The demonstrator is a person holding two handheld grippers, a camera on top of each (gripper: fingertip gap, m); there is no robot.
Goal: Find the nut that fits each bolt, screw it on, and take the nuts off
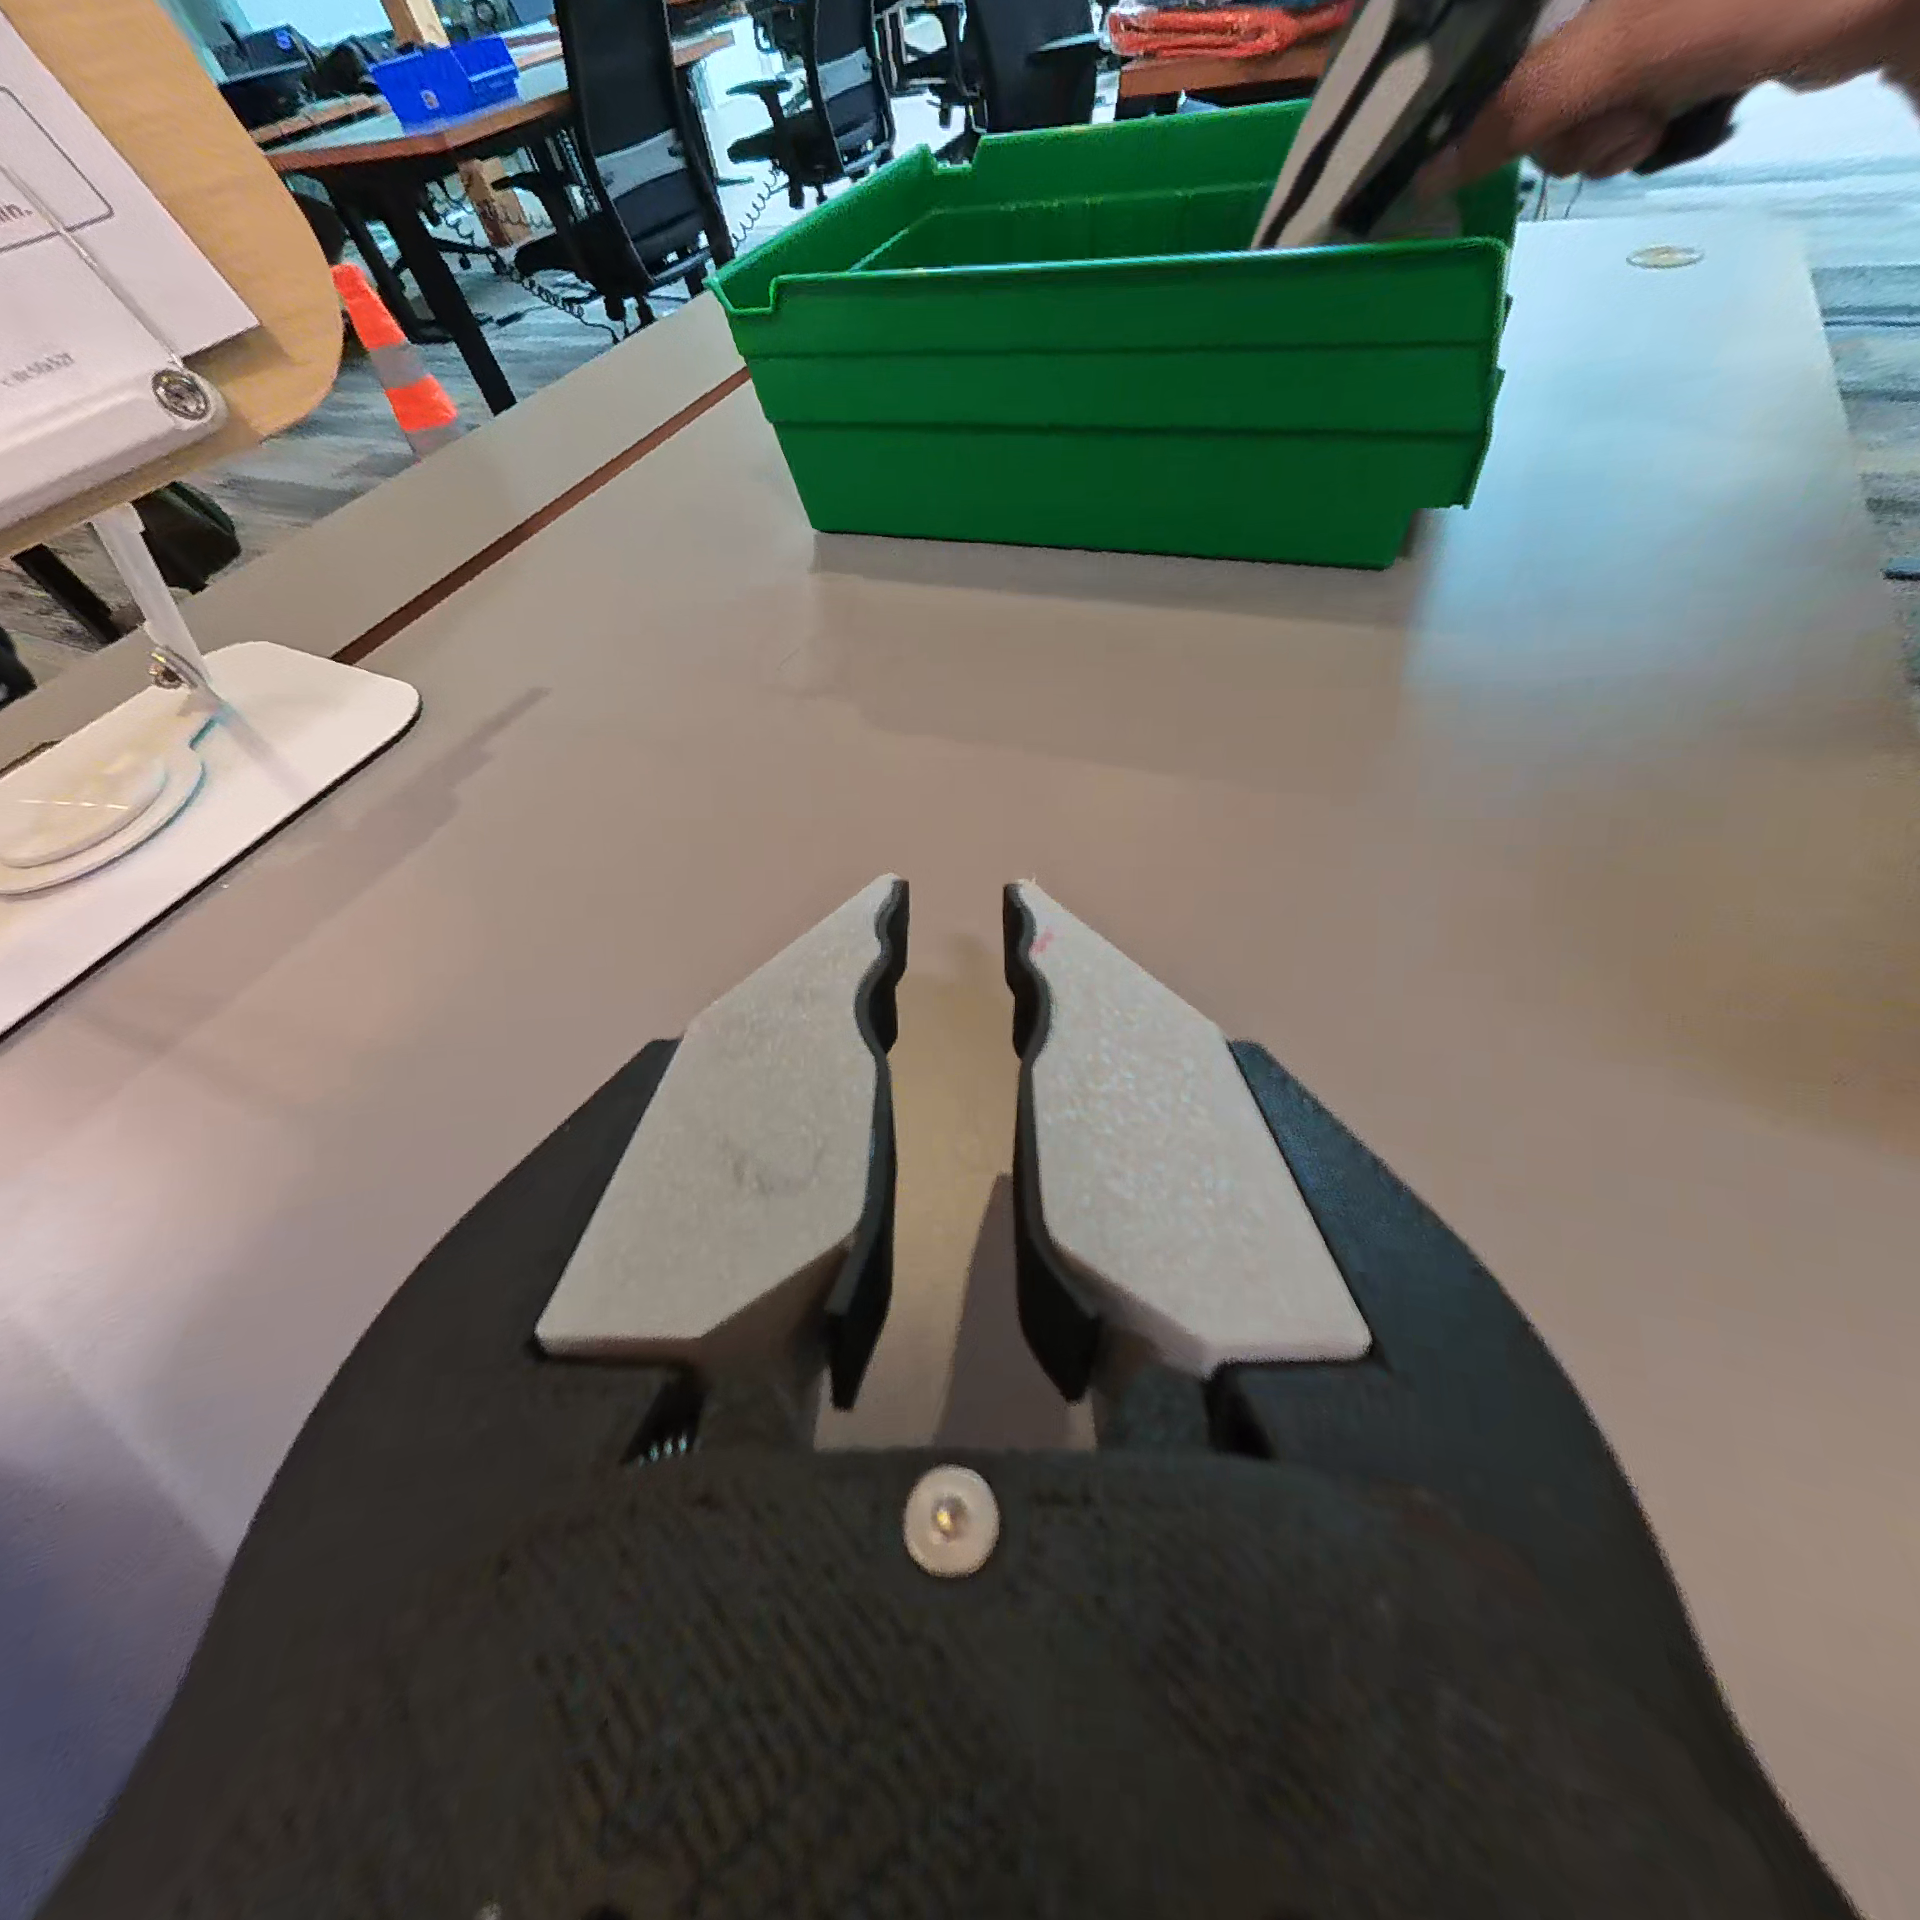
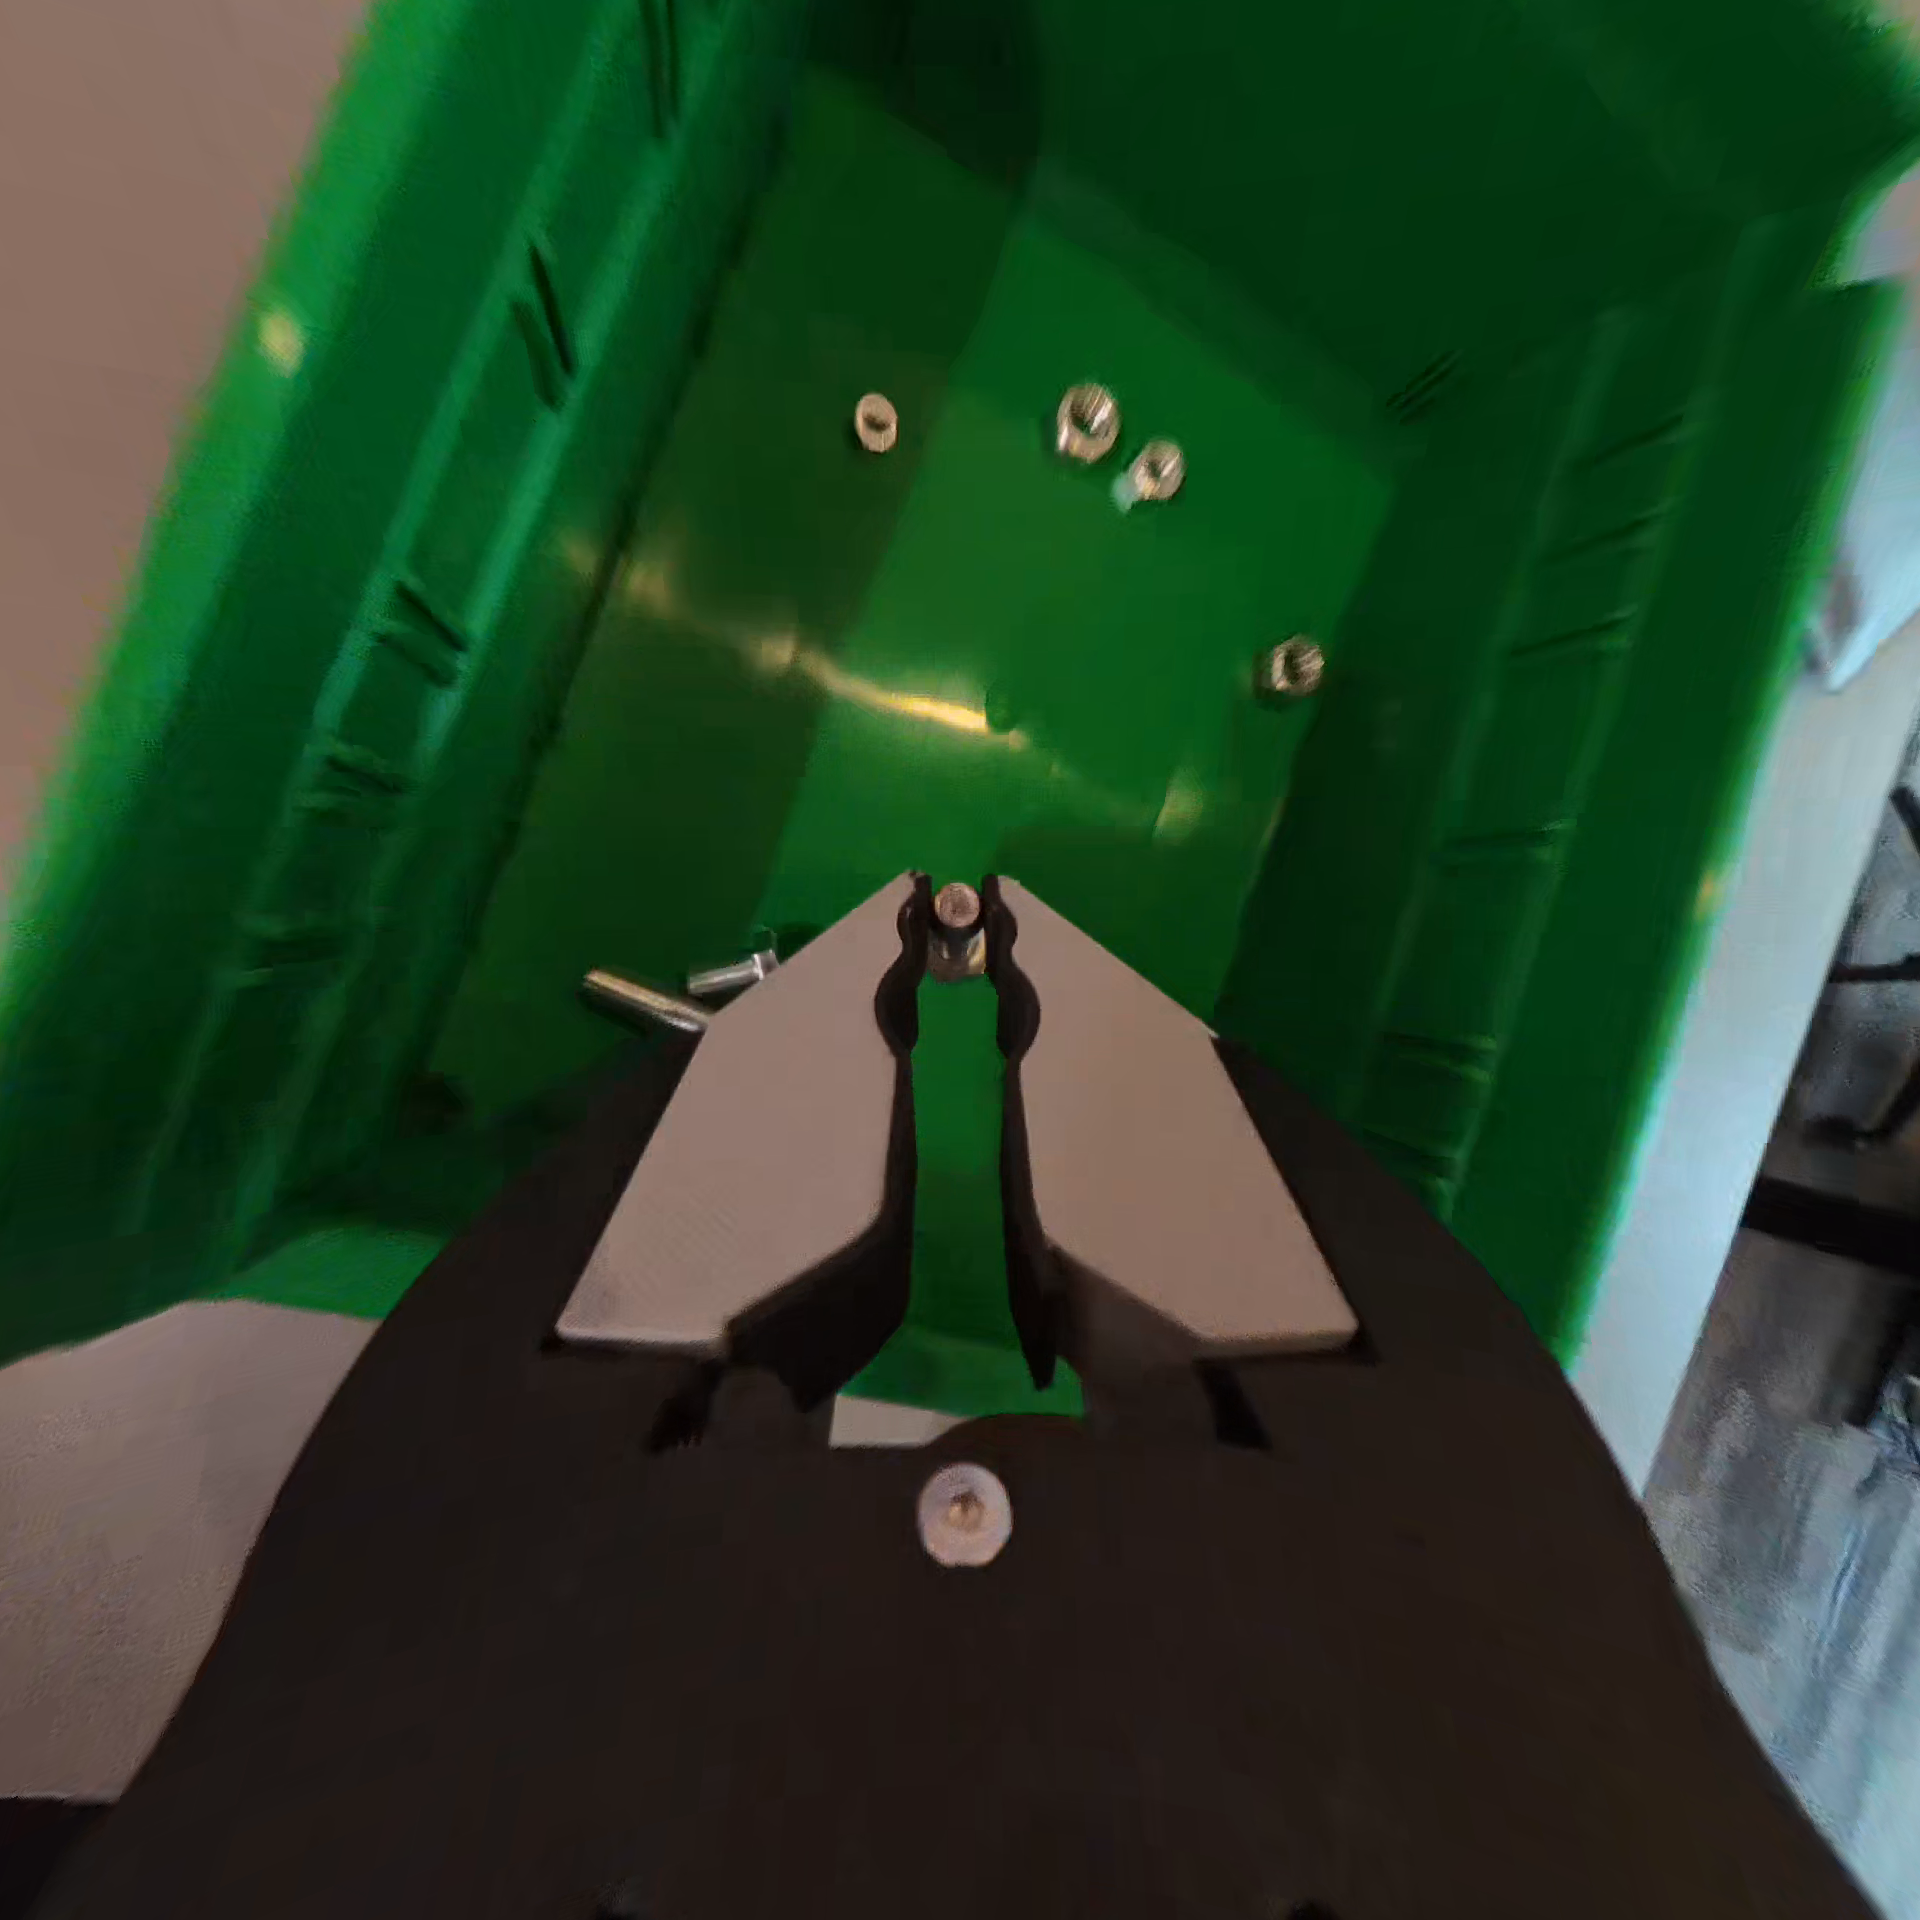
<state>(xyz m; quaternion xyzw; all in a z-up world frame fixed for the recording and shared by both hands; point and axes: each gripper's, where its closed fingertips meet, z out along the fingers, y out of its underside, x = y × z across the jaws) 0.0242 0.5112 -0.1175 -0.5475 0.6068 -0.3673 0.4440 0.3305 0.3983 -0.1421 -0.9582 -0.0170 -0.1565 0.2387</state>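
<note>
My right gripper [image 2: 954, 914] is inside the green bin [image 2: 436, 727] and is shut on a small silver bolt [image 2: 956, 935], held end-on at the fingertips. Several silver nuts lie on the bin floor beyond it, among them one [image 2: 1087, 418] near the far wall and one [image 2: 1288, 665] at the right. Two more bolts [image 2: 639, 1003] lie to the left of the fingers. My left gripper [image 1: 954, 914] is open and empty, low over the grey table [image 1: 1143, 748], well short of the bin [image 1: 1122, 416]. The right gripper [image 1: 1371, 125] shows there reaching into the bin, held by a hand.
A white stand [image 1: 208, 748] with a paper sheet and a brown board sits at the table's left edge. Office desks, chairs, a blue bin and an orange cone [image 1: 400, 353] stand beyond the table. A small round disc [image 1: 1662, 256] lies on the table behind the bin. One gripper's finger ends stand about 35 cm off the other's.
</note>
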